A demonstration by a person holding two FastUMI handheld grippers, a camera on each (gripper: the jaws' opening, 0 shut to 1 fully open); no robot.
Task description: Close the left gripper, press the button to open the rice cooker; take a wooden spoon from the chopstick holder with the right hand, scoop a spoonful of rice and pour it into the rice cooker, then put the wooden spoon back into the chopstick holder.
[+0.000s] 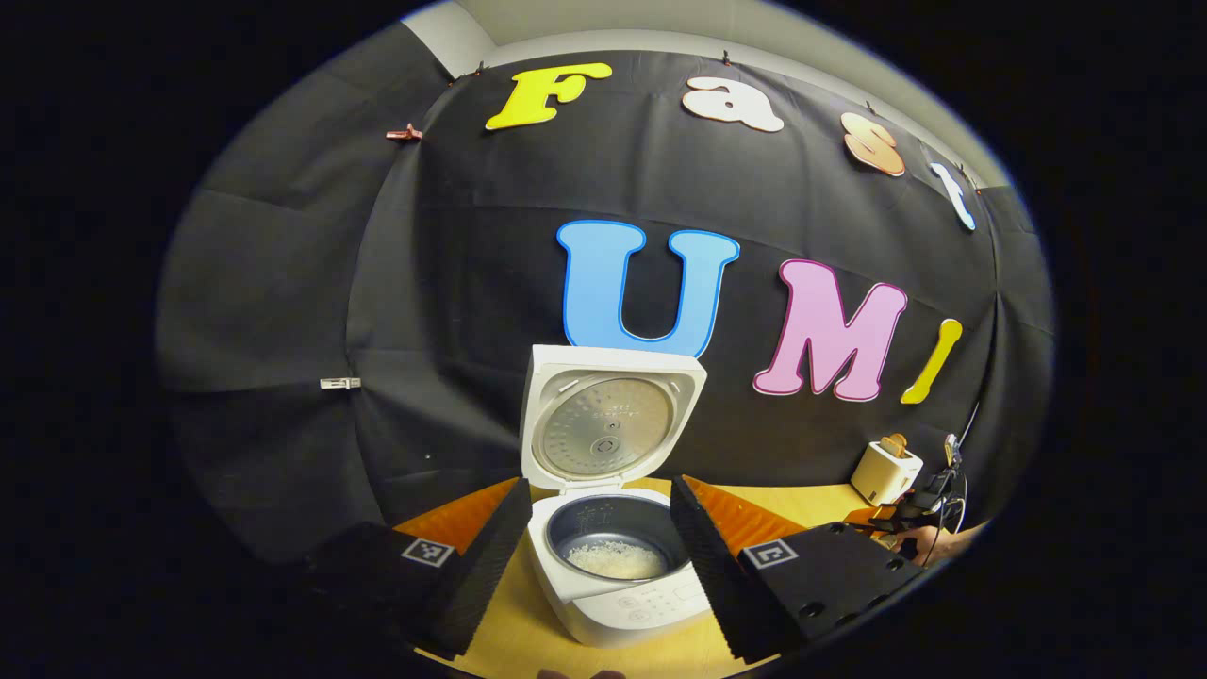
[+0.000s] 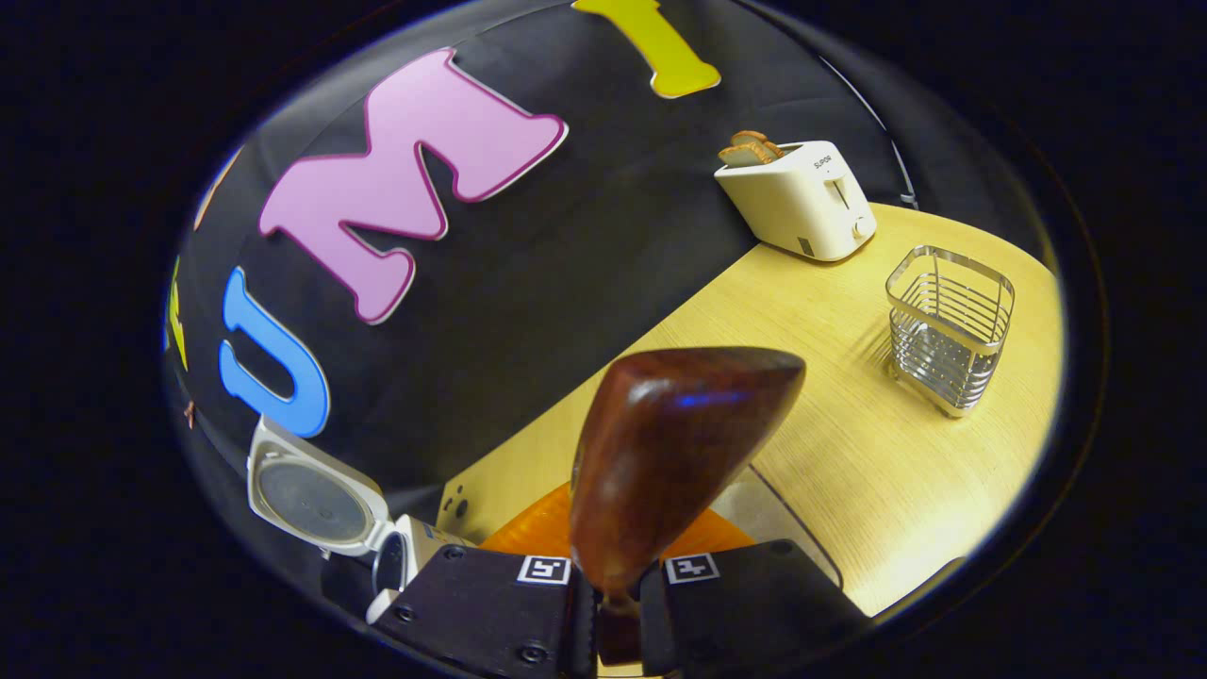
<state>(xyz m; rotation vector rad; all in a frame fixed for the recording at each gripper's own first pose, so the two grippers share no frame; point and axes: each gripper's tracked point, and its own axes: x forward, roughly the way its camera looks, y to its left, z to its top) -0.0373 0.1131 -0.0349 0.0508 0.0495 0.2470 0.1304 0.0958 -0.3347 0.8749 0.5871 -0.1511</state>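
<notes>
Right gripper (image 2: 618, 604) around wooden spoon (image 2: 660, 453); rice (image 1: 616, 560) in rice cooker (image 1: 613, 528)

A short brand word stood on the upper side panel of the toaster (image 2: 797, 200) at the far right of the table; it appeared to read "SUPOR", though the print was small. Square black-and-white coded markers sat on the finger blocks of the left gripper (image 1: 598, 556) and the right gripper (image 2: 618, 604), bearing no letters. Print on the rice cooker (image 1: 613, 528) lid plate and front panel was too small to read.
</notes>
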